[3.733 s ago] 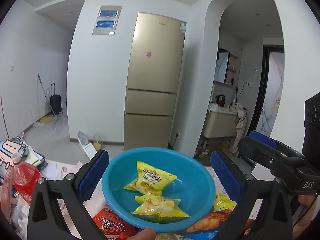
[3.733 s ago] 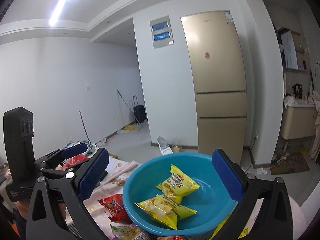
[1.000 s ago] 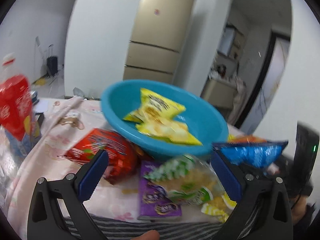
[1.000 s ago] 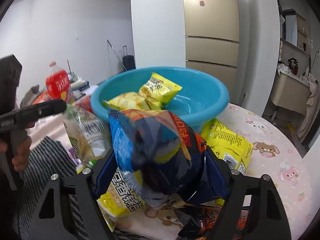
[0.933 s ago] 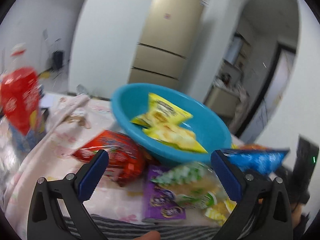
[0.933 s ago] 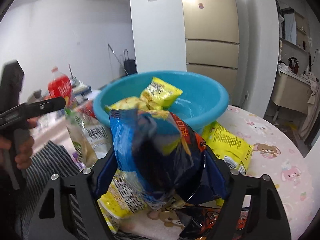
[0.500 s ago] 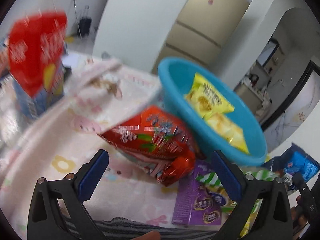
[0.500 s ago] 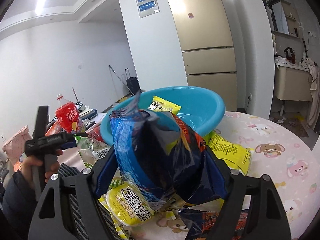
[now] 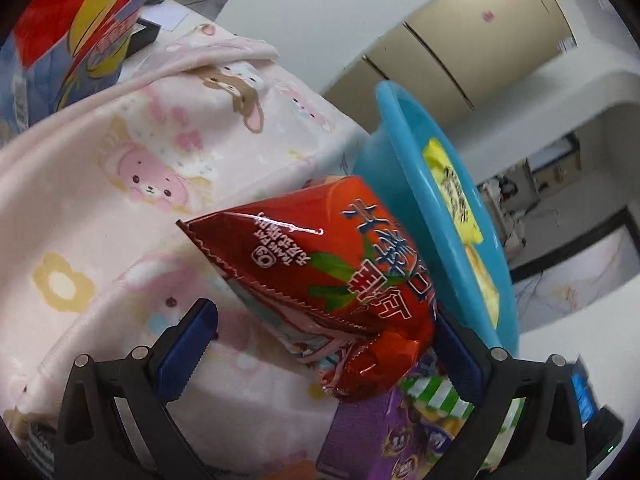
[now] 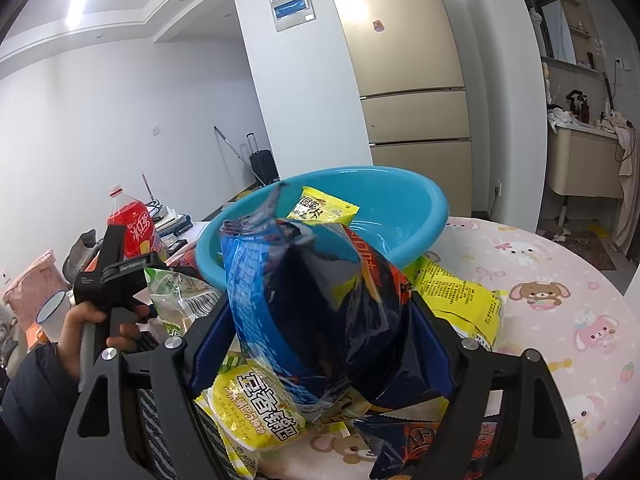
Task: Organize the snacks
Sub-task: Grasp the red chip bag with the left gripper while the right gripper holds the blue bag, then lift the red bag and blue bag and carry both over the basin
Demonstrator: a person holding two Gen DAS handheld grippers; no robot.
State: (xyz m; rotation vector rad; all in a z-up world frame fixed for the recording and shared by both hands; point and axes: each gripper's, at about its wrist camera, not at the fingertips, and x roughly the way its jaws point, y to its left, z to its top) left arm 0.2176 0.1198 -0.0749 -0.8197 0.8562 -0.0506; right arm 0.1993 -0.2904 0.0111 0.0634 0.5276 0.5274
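Observation:
A blue bowl (image 10: 420, 216) stands on the table and holds yellow snack packs (image 10: 320, 210); it also shows in the left wrist view (image 9: 420, 184). My right gripper (image 10: 320, 344) is shut on a blue chip bag (image 10: 304, 312), held up in front of the bowl. My left gripper (image 9: 320, 344) is open, its jaws on either side of a red snack bag (image 9: 332, 272) that lies against the bowl's outer wall. The left gripper also shows in the right wrist view (image 10: 120, 276).
A pink cartoon tablecloth (image 9: 120, 184) covers the table. A purple box (image 9: 372, 436) and a green-striped pack (image 9: 432, 396) lie under the red bag. Yellow packs (image 10: 460, 300) and a dark bag (image 10: 416, 448) lie near the bowl. A red drink bottle (image 10: 134, 228) stands at left.
My left gripper has swung down and in close to the red bag, which now sits between its jaws. My right gripper has lifted the blue bag a little higher.

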